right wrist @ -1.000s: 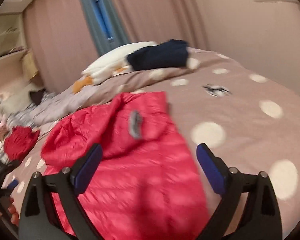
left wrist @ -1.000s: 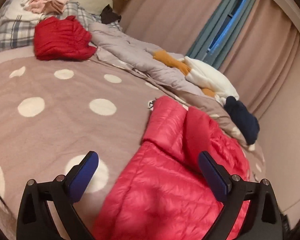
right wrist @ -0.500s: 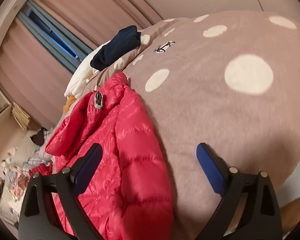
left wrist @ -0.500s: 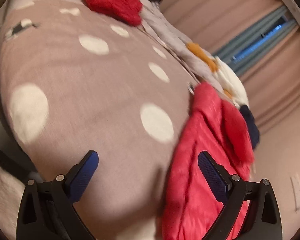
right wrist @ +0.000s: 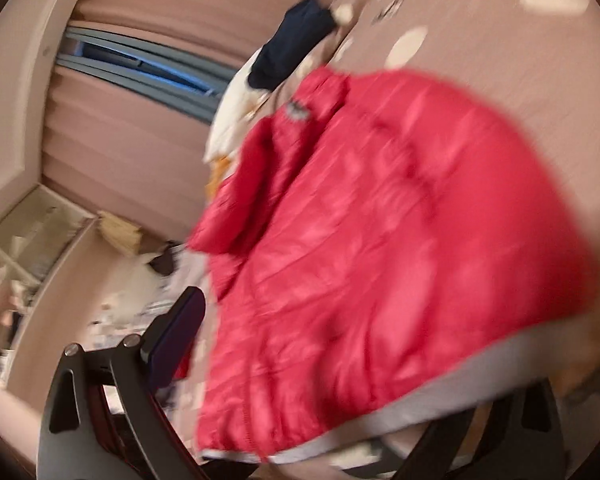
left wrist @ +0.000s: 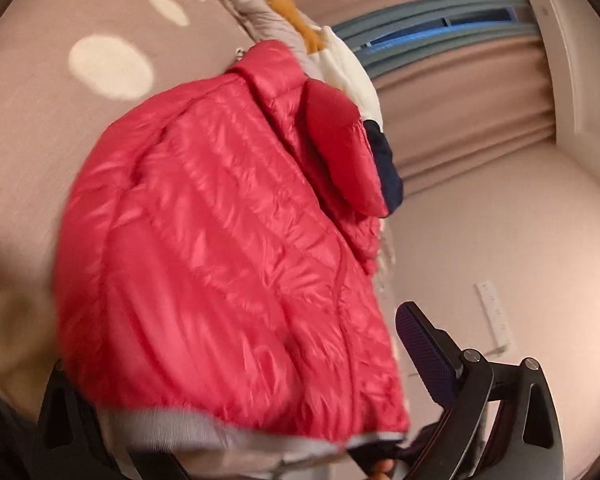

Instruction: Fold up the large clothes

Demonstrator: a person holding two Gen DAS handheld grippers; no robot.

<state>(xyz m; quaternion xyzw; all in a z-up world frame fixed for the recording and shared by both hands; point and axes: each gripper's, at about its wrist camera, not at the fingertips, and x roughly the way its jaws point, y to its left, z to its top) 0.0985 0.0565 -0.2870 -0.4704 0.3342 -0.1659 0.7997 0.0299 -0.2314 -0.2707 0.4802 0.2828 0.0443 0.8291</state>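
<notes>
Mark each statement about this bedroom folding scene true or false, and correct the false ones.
1. The puffy jacket is blue. False: it is red with a grey hem.
2. The bedspread has pale polka dots. True.
3. A dark navy garment lies beyond the jacket's collar. True.
4. The left gripper is fully in view. False: the jacket hides one finger.
5. The curtains are green. False: they are pinkish.

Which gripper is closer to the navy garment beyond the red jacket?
Right, probably, and narrowly. The left gripper and right gripper both straddle the grey hem of the red jacket, open; the navy garment lies past the collar and looks larger in the right wrist view.
</notes>
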